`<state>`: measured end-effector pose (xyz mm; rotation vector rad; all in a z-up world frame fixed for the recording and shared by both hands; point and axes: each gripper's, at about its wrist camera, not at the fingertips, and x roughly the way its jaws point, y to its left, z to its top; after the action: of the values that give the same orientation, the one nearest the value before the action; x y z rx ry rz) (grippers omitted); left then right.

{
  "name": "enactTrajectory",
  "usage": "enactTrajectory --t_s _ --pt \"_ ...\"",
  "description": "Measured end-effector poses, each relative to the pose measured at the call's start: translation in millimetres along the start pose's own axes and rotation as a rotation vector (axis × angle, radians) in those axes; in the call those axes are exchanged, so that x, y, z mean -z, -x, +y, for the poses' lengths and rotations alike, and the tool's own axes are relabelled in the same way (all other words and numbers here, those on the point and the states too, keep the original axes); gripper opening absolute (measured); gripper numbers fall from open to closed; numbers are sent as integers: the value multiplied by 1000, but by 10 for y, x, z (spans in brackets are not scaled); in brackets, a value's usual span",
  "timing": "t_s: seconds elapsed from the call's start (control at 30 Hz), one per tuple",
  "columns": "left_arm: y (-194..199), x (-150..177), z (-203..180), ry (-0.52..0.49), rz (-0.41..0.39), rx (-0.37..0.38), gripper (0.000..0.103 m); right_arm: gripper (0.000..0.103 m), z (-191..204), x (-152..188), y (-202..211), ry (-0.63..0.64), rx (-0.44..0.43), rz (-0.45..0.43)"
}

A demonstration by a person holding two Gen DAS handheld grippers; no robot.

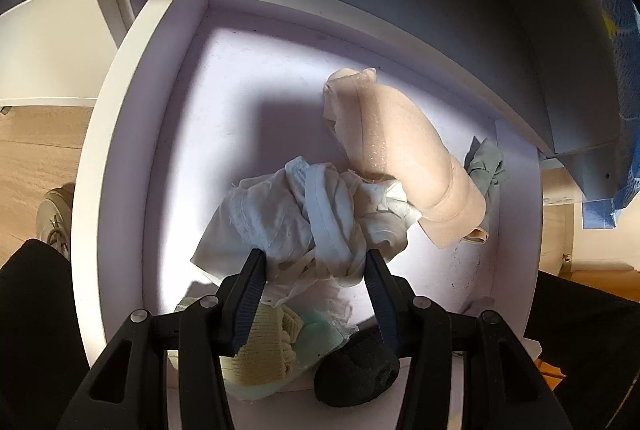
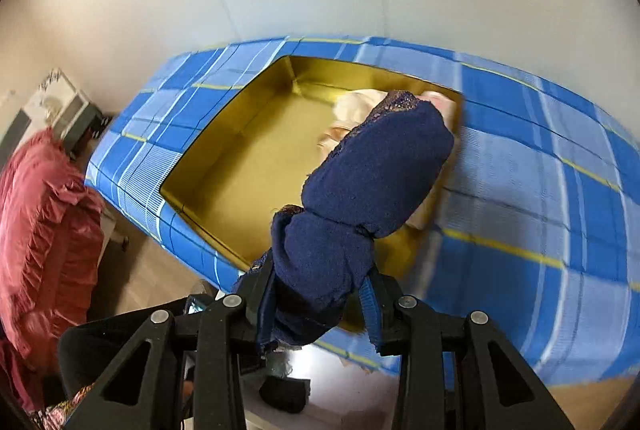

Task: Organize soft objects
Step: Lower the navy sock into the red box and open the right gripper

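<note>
Black claws [image 1: 314, 262], blue-ribbed pads [image 1: 250, 294]

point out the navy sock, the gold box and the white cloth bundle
navy sock [image 2: 380, 166], right wrist view, its rounded upper body
gold box [image 2: 256, 166], right wrist view, its bare floor
white cloth bundle [image 1: 304, 214], left wrist view, its crumpled middle

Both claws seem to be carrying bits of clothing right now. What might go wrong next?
The navy sock juts far past the right gripper, so it may slip out before reaching the gold box. The left gripper pinches a tangled white bundle touching the beige stocking, which might get dragged along.
</note>
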<state>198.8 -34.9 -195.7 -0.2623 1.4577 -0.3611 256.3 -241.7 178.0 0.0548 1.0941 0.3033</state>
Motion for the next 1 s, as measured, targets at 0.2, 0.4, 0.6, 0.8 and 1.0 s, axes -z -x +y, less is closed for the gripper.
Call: enactTrajectory --t_s 0.2,0.4,0.6,0.8,1.0 --pt "27 4 75 39 -7 30 50 37 289 -546 -424 77 -3 24" --pt "51 9 106 57 -12 41 50 37 468 -960 -936 117 15 92" --pt "82 9 158 83 -13 58 50 38 436 -1110 -1331 127 48 165" --pt "101 13 179 82 -11 60 50 55 265 -1131 -1385 121 213 112" --pt "119 21 185 89 -20 59 50 60 166 -1002 -1030 86 177 -21"
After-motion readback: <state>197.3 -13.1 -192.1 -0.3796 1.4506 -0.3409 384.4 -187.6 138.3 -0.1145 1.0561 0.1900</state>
